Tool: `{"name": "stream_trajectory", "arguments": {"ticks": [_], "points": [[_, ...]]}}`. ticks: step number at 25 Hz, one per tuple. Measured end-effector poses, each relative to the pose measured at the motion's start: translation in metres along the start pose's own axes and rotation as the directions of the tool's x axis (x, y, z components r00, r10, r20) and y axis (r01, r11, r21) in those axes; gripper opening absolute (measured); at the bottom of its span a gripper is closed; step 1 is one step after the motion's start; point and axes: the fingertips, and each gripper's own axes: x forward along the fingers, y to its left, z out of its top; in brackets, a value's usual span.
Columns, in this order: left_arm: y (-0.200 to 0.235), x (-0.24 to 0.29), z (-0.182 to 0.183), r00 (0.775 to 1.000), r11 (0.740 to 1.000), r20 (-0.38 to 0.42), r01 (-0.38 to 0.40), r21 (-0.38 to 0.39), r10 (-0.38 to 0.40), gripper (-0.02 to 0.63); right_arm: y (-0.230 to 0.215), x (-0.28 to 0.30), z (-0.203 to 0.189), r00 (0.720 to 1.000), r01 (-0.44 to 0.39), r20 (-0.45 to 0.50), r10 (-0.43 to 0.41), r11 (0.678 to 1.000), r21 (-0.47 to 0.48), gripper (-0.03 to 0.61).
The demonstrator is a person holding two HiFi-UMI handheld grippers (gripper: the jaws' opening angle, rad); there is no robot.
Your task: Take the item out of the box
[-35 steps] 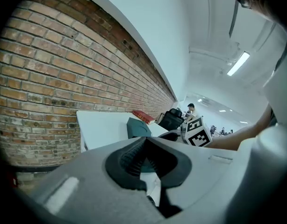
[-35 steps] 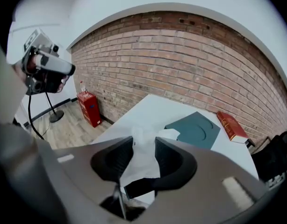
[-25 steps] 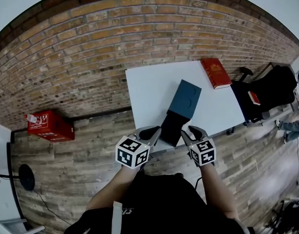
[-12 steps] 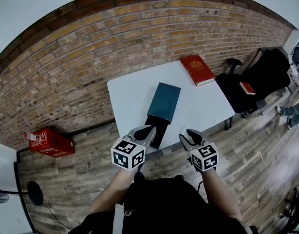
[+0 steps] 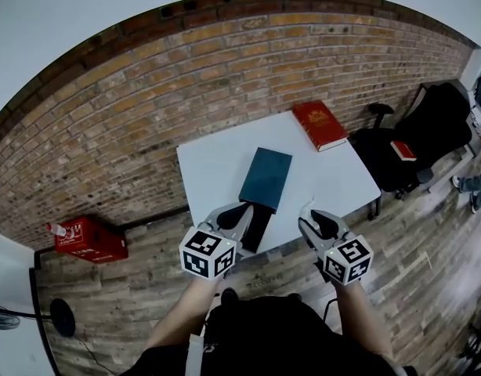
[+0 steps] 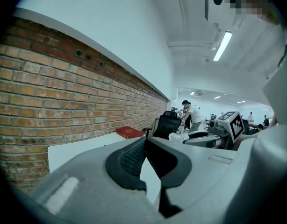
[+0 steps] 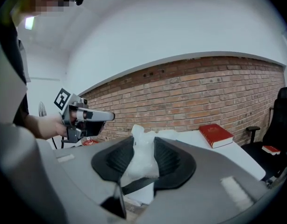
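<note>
your right gripper (image 5: 313, 216) pinches the item (image 7: 142, 160), a crumpled whitish plastic bundle, between its pads. those jaws have just been closing a little on it. you hold it at the near edge of the table (image 5: 213, 167), right of the box (image 5: 265, 177). the box lies flat, its black tray (image 5: 256, 225) jutting toward you. your left gripper (image 5: 239, 212) is just beside that tray, jaws tip to tip and empty. a red book (image 5: 320, 125) lies at the far corner.
</note>
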Motion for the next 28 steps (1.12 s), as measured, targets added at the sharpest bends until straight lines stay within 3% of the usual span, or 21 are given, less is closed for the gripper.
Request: {"name": "stream_trajectory", "arguments": {"ticks": [12,22,28], "points": [[0.017,-0.012,0.032,0.998,0.999,0.062,0.002,0.05,-0.005,0.003,0.001,-0.02,0.057,0.989,0.03,0.143,-0.031,1.0,0.006,0.12],[0.024,-0.028,0.04,0.995,0.999,0.098,0.01,0.039,-0.013,0.003,-0.002,-0.028,0.041,0.986,0.078,0.146,-0.083,0.996,0.036,0.117],[0.031,-0.031,0.03,0.997,1.0,0.078,0.008,0.018,-0.01,0.003,0.002,-0.03,0.031,0.985,0.094,0.144,-0.099,0.995,0.044,0.094]]}}
